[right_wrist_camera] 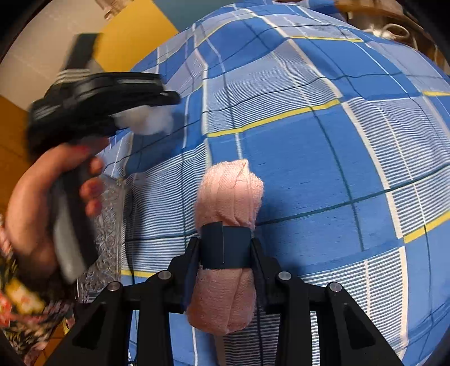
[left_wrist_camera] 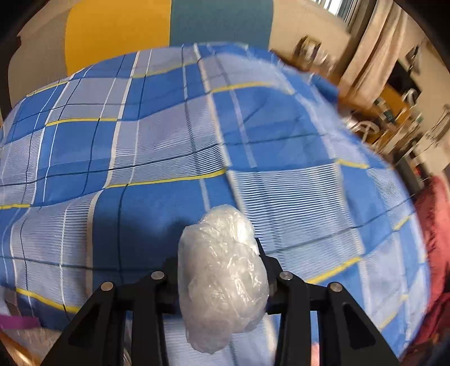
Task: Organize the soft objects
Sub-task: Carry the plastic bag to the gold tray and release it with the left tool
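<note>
Soft things are held one in each tool above a bed covered with a blue plaid sheet (left_wrist_camera: 157,140). The left tool (left_wrist_camera: 222,270) is clamped on a white wad (left_wrist_camera: 223,278) wrapped in clear crinkled plastic; the wad stands up between the fingers, bulging past them above and below, and it is off the sheet, with a dark shadow on the fabric just left of it. In the right wrist view the same tool (right_wrist_camera: 157,112) shows from the side at the left edge of the bed, blurred, with the wad (right_wrist_camera: 146,121) poking out of its tip and a hand (right_wrist_camera: 42,197) with red nails wrapped around its grip. A flowered sleeve (right_wrist_camera: 19,304) covers the wrist. Just under that hand lies a clear embossed tray (right_wrist_camera: 107,233), near the bed's left edge; whether it rests on the sheet I cannot tell.

The right tool (right_wrist_camera: 225,250) is closed on a pink rolled towel (right_wrist_camera: 229,194) bound at its middle by a dark blue band (right_wrist_camera: 225,245). The fingers press on the band from both sides, and the roll stands upright, its upper end rising well past the tips and its lower end hanging toward the camera.

Behind the bed a wall shows yellow and teal panels (left_wrist_camera: 168,22). Off the bed's right edge lie a red cloth (left_wrist_camera: 433,225) and blurred furniture.
</note>
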A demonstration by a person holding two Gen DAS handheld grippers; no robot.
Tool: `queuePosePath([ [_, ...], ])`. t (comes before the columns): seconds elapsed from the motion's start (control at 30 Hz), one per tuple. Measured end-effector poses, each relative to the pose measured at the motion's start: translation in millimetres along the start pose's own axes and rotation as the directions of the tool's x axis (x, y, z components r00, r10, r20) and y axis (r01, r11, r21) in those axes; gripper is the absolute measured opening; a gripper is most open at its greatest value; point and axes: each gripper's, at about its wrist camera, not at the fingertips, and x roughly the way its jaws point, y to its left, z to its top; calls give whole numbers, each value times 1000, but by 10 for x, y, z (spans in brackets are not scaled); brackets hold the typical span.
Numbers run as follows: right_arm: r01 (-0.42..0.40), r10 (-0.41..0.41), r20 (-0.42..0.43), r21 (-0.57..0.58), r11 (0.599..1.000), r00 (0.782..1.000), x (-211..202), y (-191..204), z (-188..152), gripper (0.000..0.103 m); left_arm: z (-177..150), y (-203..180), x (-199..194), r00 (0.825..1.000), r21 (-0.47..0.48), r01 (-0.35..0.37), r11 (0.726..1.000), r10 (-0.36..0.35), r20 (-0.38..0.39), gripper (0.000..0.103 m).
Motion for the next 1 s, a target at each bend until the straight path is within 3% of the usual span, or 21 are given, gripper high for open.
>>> queuePosePath([
  [0.23, 36, -37, 21, 35, 999, 999, -33, -129, 42, 35, -260, -257, -617, 989, 83, 121, 989, -127, 76, 39],
  [0.33, 47, -48, 24, 51, 998, 999, -19, -180, 56, 35, -487, -286, -941, 976, 89, 189, 978, -197, 93, 39],
  [0.5, 54, -58, 55, 62, 997, 997, -73, -235, 85, 35, -854, -233, -1406, 956, 137, 237, 962, -256, 142, 39],
  [0.87, 69, -71, 121, 22, 997, 990, -205, -209, 77, 35, -1581, 99, -2069, 948, 189, 145, 971, -191, 256, 39],
  [1.0, 71, -75, 130, 33, 997, 989, -221, -241, 71, 35, -1885, 278, -2348, 937, 202, 107, 974, -167, 307, 39],
])
